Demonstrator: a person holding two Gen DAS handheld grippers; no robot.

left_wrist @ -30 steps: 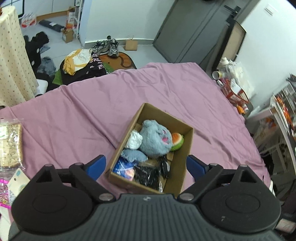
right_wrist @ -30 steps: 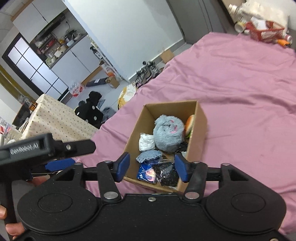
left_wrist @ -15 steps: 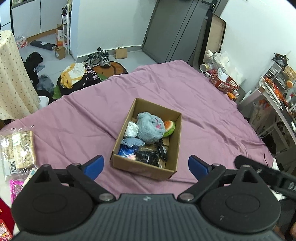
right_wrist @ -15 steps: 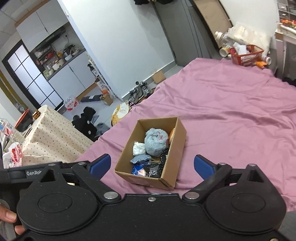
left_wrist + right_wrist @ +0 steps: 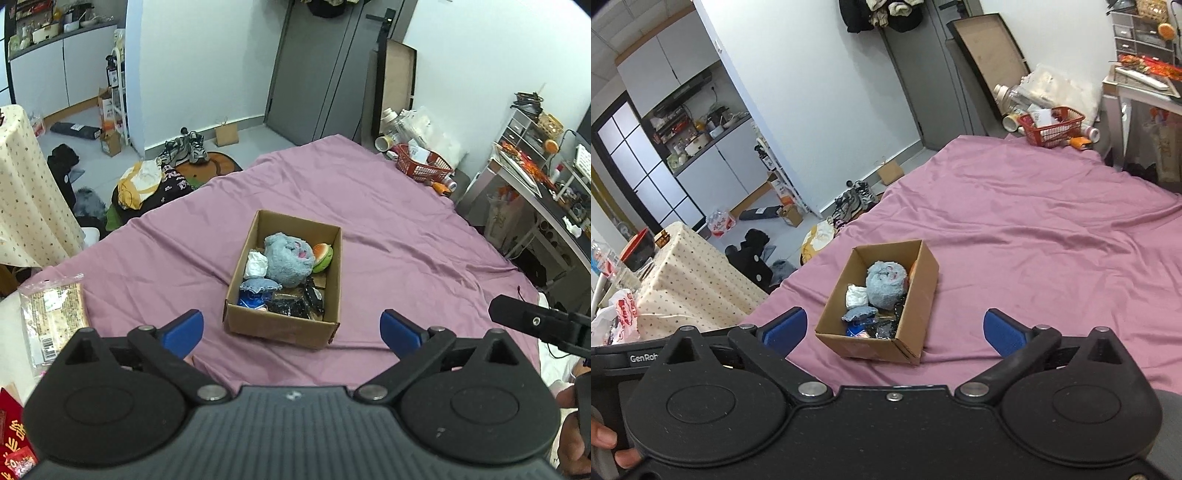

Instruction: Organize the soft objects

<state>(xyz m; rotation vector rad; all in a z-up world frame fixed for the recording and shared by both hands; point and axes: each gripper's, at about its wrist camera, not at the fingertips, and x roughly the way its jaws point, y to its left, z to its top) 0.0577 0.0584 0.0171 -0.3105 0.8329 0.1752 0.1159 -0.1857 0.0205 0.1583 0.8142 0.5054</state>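
I hold both grippers back from the bed [image 5: 388, 206], high above its near edge, and neither carries anything. The left gripper [image 5: 291, 334] has its fingers [image 5: 183, 328] spread wide apart with only the purple sheet between them; the right gripper [image 5: 894, 328] stands the same, blue fingers [image 5: 1001, 331] fully parted and empty. I judge the sorting close to done, since the soft things all seem to sit in the cardboard box [image 5: 282, 326] and the sheet around it shows nothing loose.

If I go back in, I would come down from straight above the box, keep the fingers wide until they are past its rim, and take only the topmost item, because the walls are thin card and a sideways nudge would slide the box on the smooth sheet. I would use one gripper at a time; both crowd the same opening.

The box rests around the middle of the bed, somewhat toward the near edge, open at the top. Inside, a fluffy blue-grey plush [image 5: 290, 258] fills the far half, a white bundle [image 5: 255, 264] touches its left side, and a burger-shaped toy [image 5: 322, 254] is wedged against the right wall. Nearer me lie a bit of denim cloth [image 5: 260, 285] and some dark items I cannot identify.
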